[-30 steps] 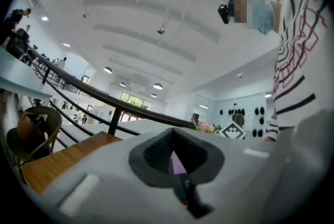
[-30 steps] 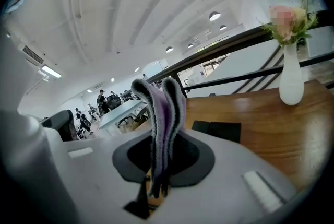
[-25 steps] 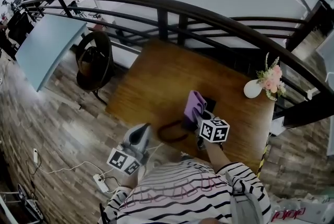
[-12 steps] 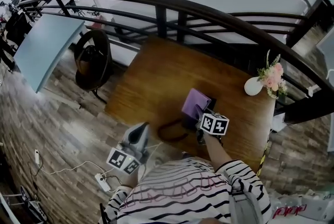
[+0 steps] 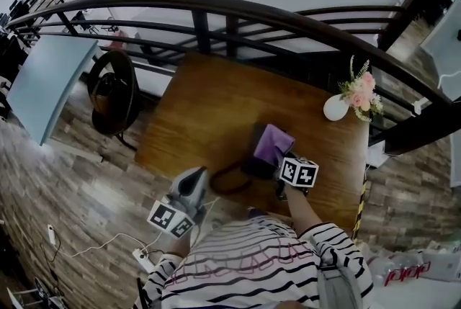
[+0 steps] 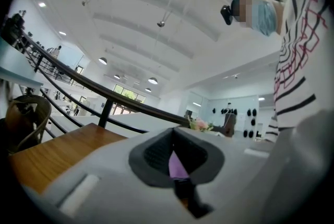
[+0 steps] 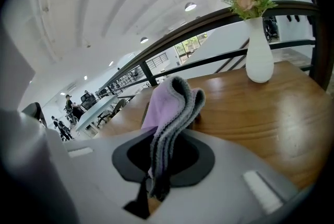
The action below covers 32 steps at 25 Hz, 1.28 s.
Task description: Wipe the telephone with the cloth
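A purple cloth [image 5: 273, 143] lies draped over the dark telephone [image 5: 253, 158] on the wooden table [image 5: 209, 113]. The phone's cord [image 5: 225, 182] loops toward the near edge. My right gripper [image 5: 285, 165] is shut on the cloth [image 7: 169, 108], whose grey-edged folds rise from the right gripper [image 7: 160, 165] between its jaws and hide the telephone in this view. My left gripper [image 5: 189, 187] hangs off the table's near-left edge. In its own view the left gripper [image 6: 175, 157] has its pads together, holding nothing, and the cloth [image 6: 178, 168] shows far behind.
A white vase [image 5: 335, 107] of pink flowers [image 5: 359, 92] stands at the table's far right corner; the vase [image 7: 259, 56] is close ahead of the right gripper. A dark railing [image 5: 238, 9] runs behind the table. A chair [image 5: 112, 91] stands left, and a power strip [image 5: 140, 255] lies on the floor.
The cloth went from standing up over the telephone to lying flatter across it, carried slightly right with my right gripper. The left gripper stayed put.
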{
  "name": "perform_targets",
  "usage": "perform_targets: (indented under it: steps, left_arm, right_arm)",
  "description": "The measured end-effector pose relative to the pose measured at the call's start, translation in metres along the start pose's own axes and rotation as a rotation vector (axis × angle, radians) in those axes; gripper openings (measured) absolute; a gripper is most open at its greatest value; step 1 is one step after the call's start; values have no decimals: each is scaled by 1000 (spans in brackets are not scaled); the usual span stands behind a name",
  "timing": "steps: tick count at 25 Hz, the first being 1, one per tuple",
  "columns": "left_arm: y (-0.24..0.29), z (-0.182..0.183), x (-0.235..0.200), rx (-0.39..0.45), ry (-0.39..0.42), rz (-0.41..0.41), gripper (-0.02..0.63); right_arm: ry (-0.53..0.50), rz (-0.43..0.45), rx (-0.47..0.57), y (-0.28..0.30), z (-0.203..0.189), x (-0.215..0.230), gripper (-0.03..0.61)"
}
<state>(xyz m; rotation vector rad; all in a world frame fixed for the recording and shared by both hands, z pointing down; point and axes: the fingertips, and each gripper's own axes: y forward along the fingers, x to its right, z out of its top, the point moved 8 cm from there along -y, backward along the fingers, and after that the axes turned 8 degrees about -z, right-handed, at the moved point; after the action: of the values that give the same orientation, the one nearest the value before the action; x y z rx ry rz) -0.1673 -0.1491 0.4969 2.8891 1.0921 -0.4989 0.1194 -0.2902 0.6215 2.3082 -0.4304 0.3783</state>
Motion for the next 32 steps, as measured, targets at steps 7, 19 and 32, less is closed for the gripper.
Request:
perform_targets:
  steps: [7, 19, 32]
  left_arm:
    - [18, -6, 7, -13, -14, -68, 2]
    - [24, -9, 12, -17, -23, -105, 2]
    - [-32, 0, 12, 4, -8, 37, 2]
  right_arm:
    - [22, -81, 17, -23, -4, 34, 38]
    - [28, -55, 82, -49, -2, 28, 38]
    - [-80, 193, 3, -3, -30, -66, 38]
